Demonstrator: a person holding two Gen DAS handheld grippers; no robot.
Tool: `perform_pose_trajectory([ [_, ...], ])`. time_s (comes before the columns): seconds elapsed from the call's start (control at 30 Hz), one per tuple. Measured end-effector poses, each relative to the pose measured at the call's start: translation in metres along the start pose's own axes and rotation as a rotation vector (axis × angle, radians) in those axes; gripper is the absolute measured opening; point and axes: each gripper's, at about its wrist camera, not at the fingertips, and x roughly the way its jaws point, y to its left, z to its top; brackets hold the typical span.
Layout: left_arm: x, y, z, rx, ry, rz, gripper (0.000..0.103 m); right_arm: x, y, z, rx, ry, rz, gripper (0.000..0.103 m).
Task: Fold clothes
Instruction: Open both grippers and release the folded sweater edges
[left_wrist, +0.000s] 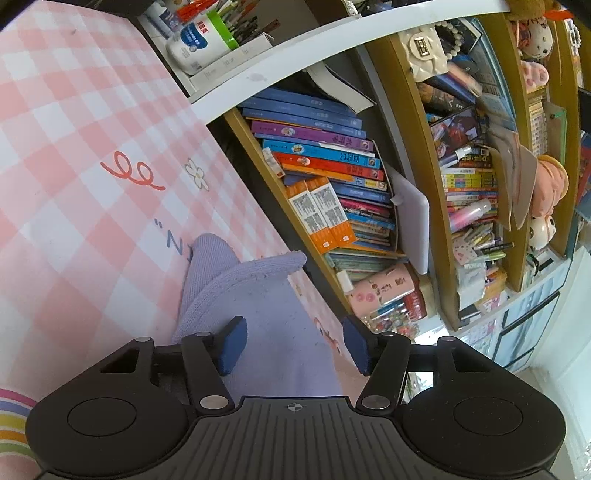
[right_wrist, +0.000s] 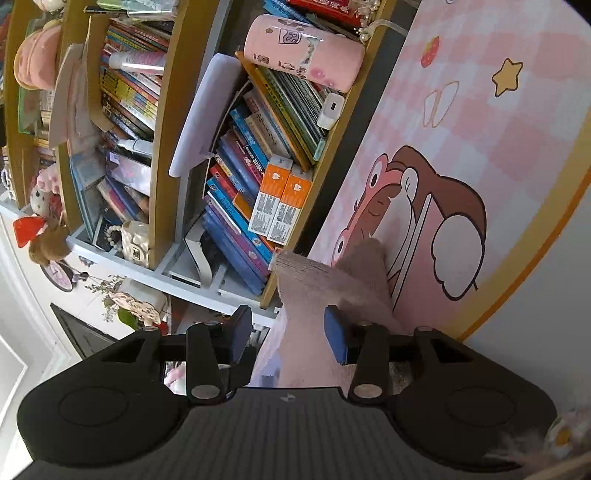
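A lilac knitted garment (left_wrist: 255, 295) lies on the pink checked table mat (left_wrist: 74, 147), its ribbed edge folded up near the mat's far edge. My left gripper (left_wrist: 293, 345) is open, its blue pads (left_wrist: 232, 345) either side of the cloth just above it. In the right wrist view the same garment (right_wrist: 332, 284) looks pinkish-grey, its ribbed corner sticking past the mat's edge. My right gripper (right_wrist: 288, 334) is open, with the cloth between its blue pads (right_wrist: 336, 339); no grip shows.
A bookshelf (left_wrist: 332, 192) packed with books, pens and plush toys stands just beyond the table edge; it also shows in the right wrist view (right_wrist: 240, 166). A white lotion bottle (left_wrist: 192, 44) and pen box sit at the mat's far corner. The mat (right_wrist: 480, 147) bears a cartoon print.
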Motion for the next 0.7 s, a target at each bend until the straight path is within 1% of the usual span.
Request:
perform_pose_trajectory([
  [0.7, 0.001, -0.0007, 0.0002, 0.038, -0.005, 0.002, 0.06, -0.0006, 0.0023, -0.0007, -0.019, -0.003, -0.015, 0.042],
])
